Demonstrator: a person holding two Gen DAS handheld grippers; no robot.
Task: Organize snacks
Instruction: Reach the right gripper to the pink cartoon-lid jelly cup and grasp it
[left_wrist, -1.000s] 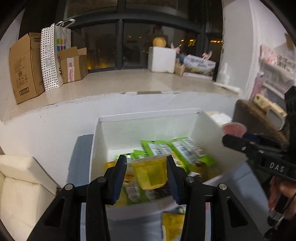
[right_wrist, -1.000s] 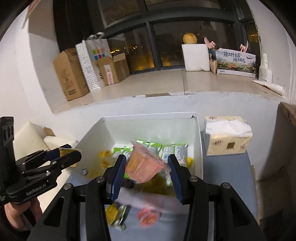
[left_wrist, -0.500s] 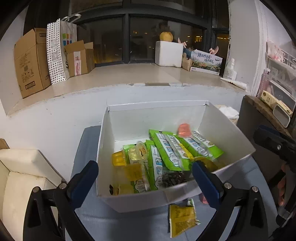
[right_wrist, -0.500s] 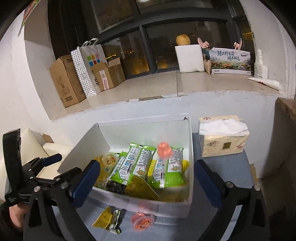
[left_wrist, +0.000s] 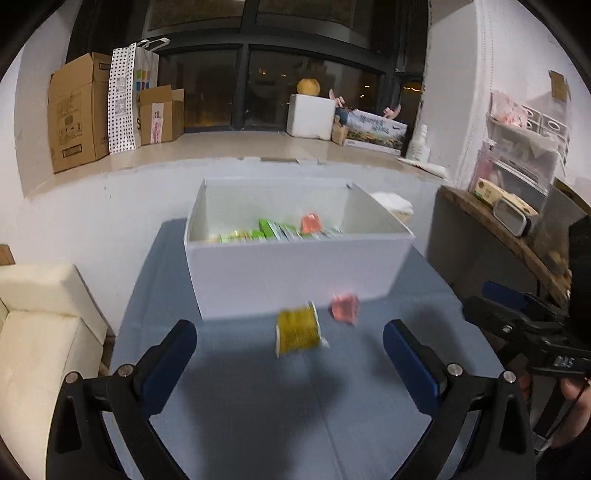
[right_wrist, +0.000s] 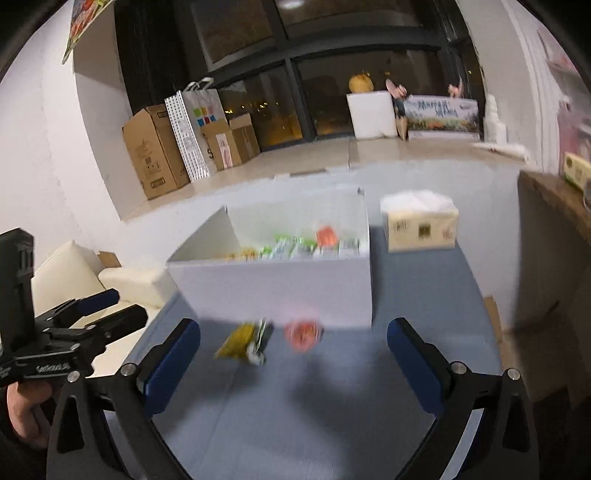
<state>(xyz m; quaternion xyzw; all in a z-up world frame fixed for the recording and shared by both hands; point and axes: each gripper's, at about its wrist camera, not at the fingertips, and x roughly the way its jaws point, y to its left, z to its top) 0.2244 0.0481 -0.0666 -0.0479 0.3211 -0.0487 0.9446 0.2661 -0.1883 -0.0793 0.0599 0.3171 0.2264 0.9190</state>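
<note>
Now both hand-held grippers, the left (left_wrist: 290, 356) and the right (right_wrist: 293, 352), have just sprung wide apart, with nothing between the pads. Only the right wrist view shows the tissue box (right_wrist: 419, 221), at two o'clock beside the white box (left_wrist: 295, 269). On the blue table (left_wrist: 258, 406), a yellow packet (left_wrist: 297, 328) and a pink jelly cup (left_wrist: 344, 308) lie at twelve o'clock ahead of each gripper, touching neither. Green packets (right_wrist: 288, 247) sit inside the box. Each gripper tilts downward.
</note>
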